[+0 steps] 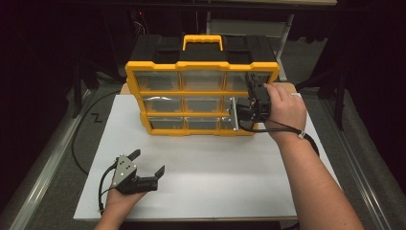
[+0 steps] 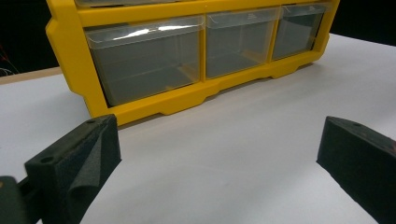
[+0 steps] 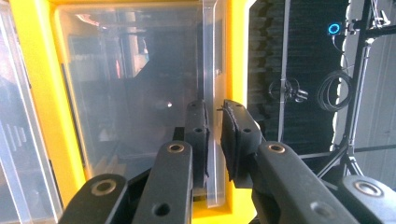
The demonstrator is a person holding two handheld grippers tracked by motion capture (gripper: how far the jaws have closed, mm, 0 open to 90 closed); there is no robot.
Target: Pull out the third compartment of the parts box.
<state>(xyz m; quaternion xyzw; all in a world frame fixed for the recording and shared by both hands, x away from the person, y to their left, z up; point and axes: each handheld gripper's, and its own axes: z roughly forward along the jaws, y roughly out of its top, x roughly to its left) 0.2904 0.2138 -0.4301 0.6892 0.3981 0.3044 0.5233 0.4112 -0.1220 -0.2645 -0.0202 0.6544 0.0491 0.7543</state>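
Right gripper [image 3: 214, 135] is clamped tight on the front lip of a clear drawer [image 3: 140, 93], the right-hand one in the middle row of the yellow organiser [image 1: 201, 98] standing at the back of the white worktop [image 1: 206, 177]. Left gripper [image 1: 149, 163] rests near the front edge, jaws spread wide, holding nothing.

The clear plastic drawer [image 3: 140, 93] sits in the right-hand column, middle row, of the yellow-framed organiser [image 1: 201, 98], which stands upright at the far edge of the white table. It is transparent and looks empty. Its thin front lip [image 3: 214, 93] stands out from the yellow frame and is pinched between two black pads.
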